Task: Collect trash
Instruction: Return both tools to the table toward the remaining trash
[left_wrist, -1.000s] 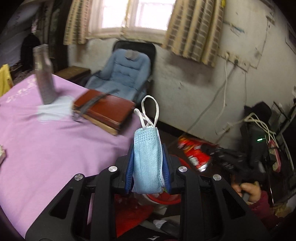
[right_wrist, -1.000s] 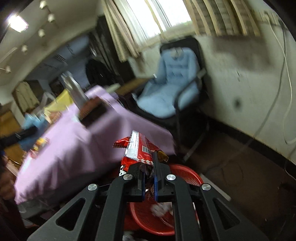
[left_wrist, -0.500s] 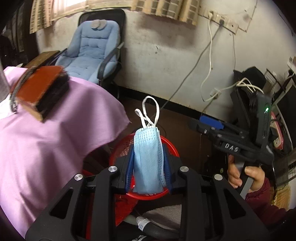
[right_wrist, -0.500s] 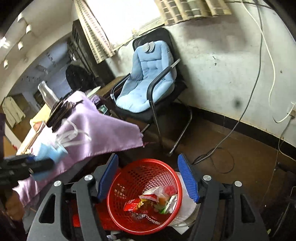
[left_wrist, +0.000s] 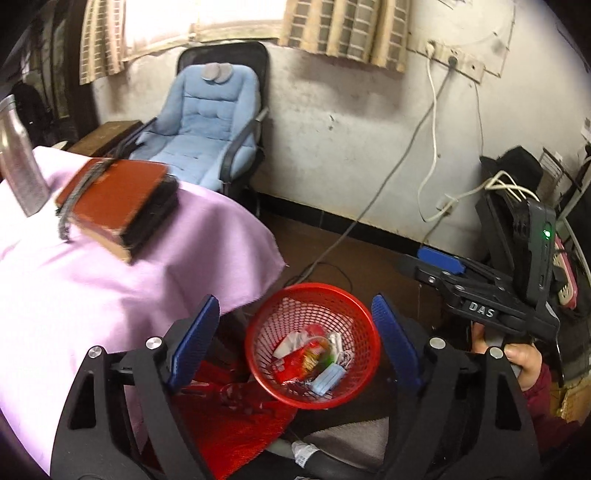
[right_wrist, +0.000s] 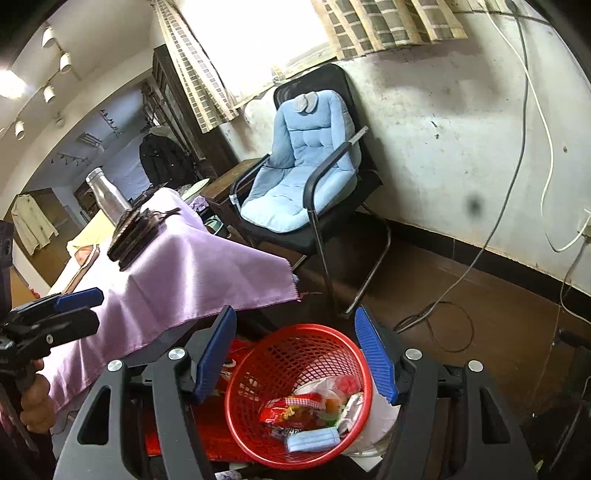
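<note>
Left hand-held gripper (left_wrist: 293, 338) has just been opening, jaws wide and empty; face mask (left_wrist: 327, 380) now lies in the red basket (left_wrist: 258, 354) below it. Right hand-held gripper (right_wrist: 299, 354) likewise released, snack wrapper (right_wrist: 291, 406) in basket. Both drops done.

the round red mesh plastic basket (left_wrist: 314, 397) stands open-topped on the floor, its mouth unobstructed from above. close on one side hangs the drooping corner of the lilac tablecloth (left_wrist: 207, 236); a red woven mat (left_wrist: 229, 424) lies against its base. beyond it, bare brown floor (right_wrist: 480, 295) reaches the black-framed chair with blue cushion (right_wrist: 306, 177).
</note>
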